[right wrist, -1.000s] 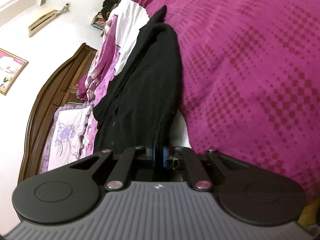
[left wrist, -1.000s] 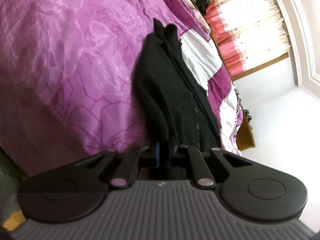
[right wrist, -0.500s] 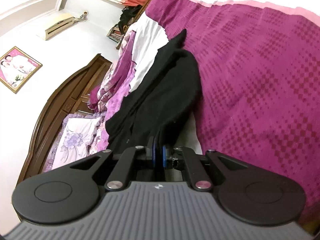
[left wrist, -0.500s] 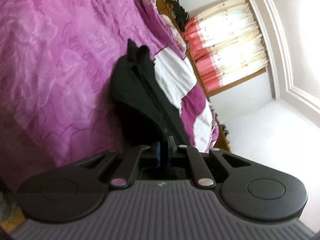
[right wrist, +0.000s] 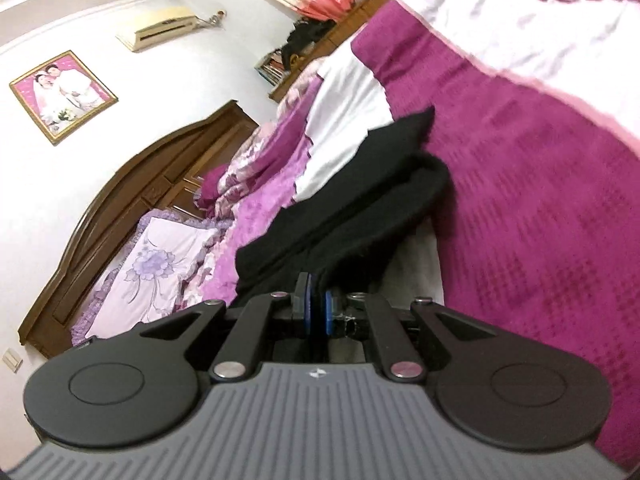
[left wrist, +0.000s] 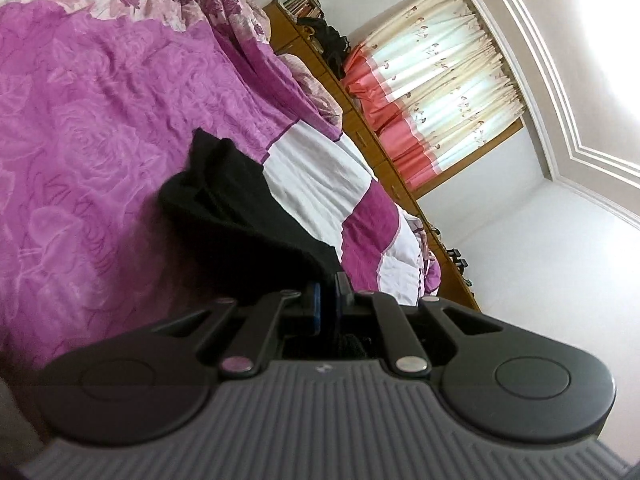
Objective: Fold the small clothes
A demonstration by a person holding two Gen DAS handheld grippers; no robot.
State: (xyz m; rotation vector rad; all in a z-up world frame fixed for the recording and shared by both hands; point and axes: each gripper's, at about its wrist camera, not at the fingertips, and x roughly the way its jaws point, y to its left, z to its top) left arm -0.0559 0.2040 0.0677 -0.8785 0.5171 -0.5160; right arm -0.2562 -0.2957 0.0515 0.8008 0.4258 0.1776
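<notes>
A black knitted garment [left wrist: 240,216] stretches away from me over the purple bed cover [left wrist: 92,128]. My left gripper [left wrist: 327,300] is shut on its near edge, black cloth pinched between the blue pads. In the right wrist view the same black garment [right wrist: 360,216] runs from the pads out over the magenta blanket [right wrist: 540,200]. My right gripper [right wrist: 318,306] is shut on another part of that near edge. The held edge hangs lifted off the bed while the far end still lies on the cover.
A white and purple quilt [left wrist: 320,184] lies beyond the garment. Pillows [right wrist: 160,256] rest against a dark wooden headboard [right wrist: 132,184]. A wooden cabinet [left wrist: 384,168] and pink curtains [left wrist: 436,92] line the far wall. A framed photo [right wrist: 60,94] and an air conditioner [right wrist: 160,26] hang on the wall.
Both grippers have risen with the garment's near edge and have rolled. The cloth now hangs more steeply from the pads, and more of the room shows above the bed.
</notes>
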